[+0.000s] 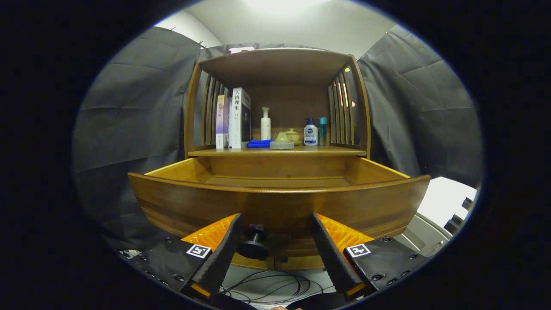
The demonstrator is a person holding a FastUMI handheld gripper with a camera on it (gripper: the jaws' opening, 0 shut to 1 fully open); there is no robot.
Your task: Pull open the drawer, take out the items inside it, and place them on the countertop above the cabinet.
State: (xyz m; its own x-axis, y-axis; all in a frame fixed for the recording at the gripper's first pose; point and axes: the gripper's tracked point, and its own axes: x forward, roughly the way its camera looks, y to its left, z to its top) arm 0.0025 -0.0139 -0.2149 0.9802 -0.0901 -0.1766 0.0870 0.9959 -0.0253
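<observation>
a wooden drawer [275, 202] stands pulled open at centre frame, its inside hidden from here. the tongs [275, 254] hang open at bottom centre, their fingers either side of the black knob [255, 243], gripping nothing. best next: lift over the front edge, reach inside, then up to the tabletop [335, 151].

drawer [275, 202] pulled open | knob [255, 242] between spread fingers [221, 254] | gripper [275, 247]
</observation>
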